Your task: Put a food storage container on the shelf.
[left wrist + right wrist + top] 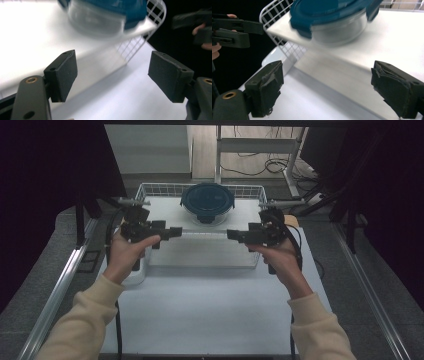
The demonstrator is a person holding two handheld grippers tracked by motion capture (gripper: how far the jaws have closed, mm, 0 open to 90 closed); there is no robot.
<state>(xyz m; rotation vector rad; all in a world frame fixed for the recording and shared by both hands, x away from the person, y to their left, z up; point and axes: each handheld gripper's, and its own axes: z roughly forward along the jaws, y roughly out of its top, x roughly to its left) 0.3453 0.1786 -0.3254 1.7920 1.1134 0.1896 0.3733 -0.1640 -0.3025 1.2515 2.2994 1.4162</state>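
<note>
A round glass container with a dark blue clip-on lid (207,202) stands at the back of a white slab (200,250) inside a white wire basket (150,187). My left gripper (175,232) and right gripper (232,234) point at each other above the front part of the slab, a gap between their tips. Both are open with nothing between the jaws. In the left gripper view my left gripper (112,75) looks past the container (100,17) and the basket's wire wall (135,45). From my right gripper (328,87), the container (332,17) lies blurred ahead, the left gripper (237,30) farther off.
The basket sits on a white table top (210,310). A white rounded thing (135,276) lies by the basket's front left corner, under the left hand. Metal rails (60,285) run along both sides of the table. Frame legs and cables (270,167) lie behind.
</note>
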